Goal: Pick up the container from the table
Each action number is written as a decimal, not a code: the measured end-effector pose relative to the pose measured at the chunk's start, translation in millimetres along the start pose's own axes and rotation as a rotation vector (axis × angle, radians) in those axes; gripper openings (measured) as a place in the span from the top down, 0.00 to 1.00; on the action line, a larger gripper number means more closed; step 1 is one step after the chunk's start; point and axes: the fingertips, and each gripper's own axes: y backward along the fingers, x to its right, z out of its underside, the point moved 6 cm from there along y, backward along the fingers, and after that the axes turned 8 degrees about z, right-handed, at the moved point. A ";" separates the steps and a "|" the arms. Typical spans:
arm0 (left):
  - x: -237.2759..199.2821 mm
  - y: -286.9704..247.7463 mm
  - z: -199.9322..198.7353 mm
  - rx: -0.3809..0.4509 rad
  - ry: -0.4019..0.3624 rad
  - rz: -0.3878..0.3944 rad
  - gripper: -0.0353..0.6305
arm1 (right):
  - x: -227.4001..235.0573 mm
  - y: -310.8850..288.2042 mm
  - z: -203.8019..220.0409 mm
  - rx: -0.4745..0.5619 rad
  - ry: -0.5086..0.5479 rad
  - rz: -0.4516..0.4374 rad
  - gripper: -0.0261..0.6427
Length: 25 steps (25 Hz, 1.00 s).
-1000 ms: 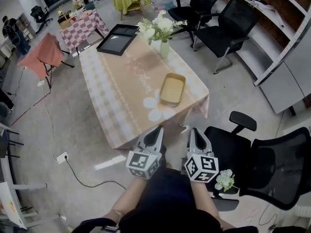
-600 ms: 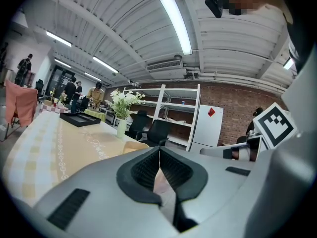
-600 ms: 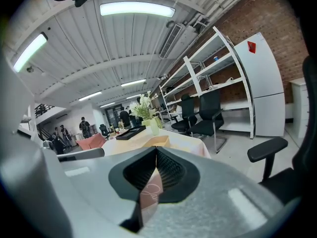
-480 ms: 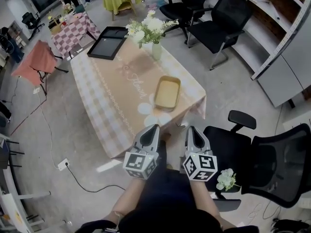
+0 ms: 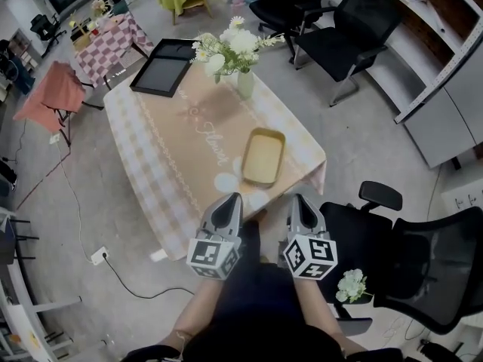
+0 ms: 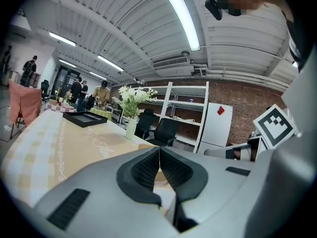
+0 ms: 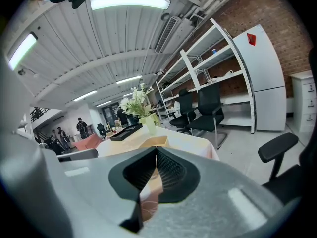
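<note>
Holding the left hand-held gripper (image 5: 231,197) and right hand-held gripper (image 5: 296,198) closed on nothing, we hovered by the surface's (image 5: 170,157) near edge, apart from the shallow yellow container (image 5: 264,157).

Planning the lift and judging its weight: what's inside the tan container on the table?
The head view looks into the container: only its bare tan floor shows, nothing in it. The tablecloth beneath it is covered.
</note>
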 end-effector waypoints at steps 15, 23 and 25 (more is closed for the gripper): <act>-33.8 -56.2 -14.4 -0.020 0.005 -0.028 0.93 | 5.8 -58.3 -14.4 -0.021 -0.043 0.010 0.95; -55.6 -69.2 -8.9 -0.044 0.041 -0.065 0.93 | 3.9 -89.0 -10.5 -0.082 -0.034 -0.009 0.86; -60.0 -72.5 -6.3 -0.055 0.053 -0.069 0.93 | 3.4 -96.7 -7.3 -0.106 -0.032 -0.006 0.82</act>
